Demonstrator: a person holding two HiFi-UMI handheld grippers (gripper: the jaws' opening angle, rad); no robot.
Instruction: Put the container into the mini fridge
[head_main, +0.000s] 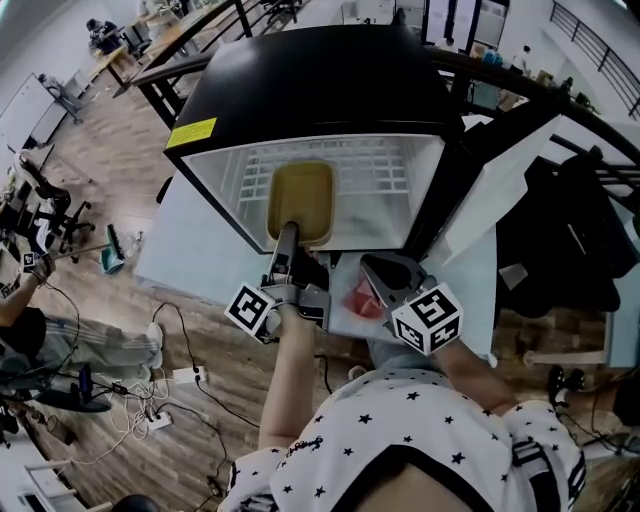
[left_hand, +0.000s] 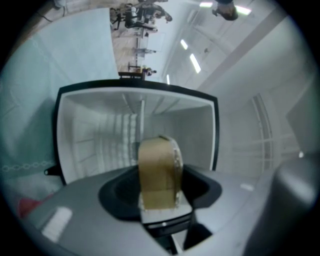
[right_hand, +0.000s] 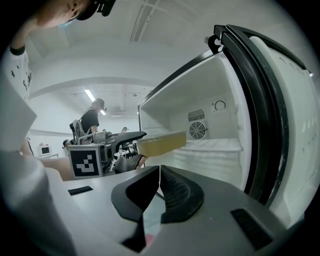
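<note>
From the head view: held a shallow tan container (head_main: 300, 200) flat in the left gripper (head_main: 289, 232), jaws clamped on its near rim, right at the open front of the black mini fridge (head_main: 320, 90) and level with the white wire shelf (head_main: 375, 165) inside. Had the right gripper (head_main: 383, 272) just outside the fridge's front, toward its right corner. Showed the fridge door (head_main: 505, 185) swung wide on the fridge's right, and a red item (head_main: 362, 298), too hidden to name, on the pale table (head_main: 175, 250) before the fridge.

From the left gripper view: looked straight into the white fridge cavity. Gripped the container (left_hand: 159, 165) end-on, both jaws pressed on its near end, centred before the opening.

From the right gripper view: had the right gripper's (right_hand: 159, 186) jaws shut tip to tip, nothing between them. Showed the container (right_hand: 162, 142) level, its far end past the fridge's front edge and well short of the round fan grille (right_hand: 196, 131) on the fridge's back wall. Caught a person (right_hand: 92, 120) standing far beyond the fridge's left side.
</note>
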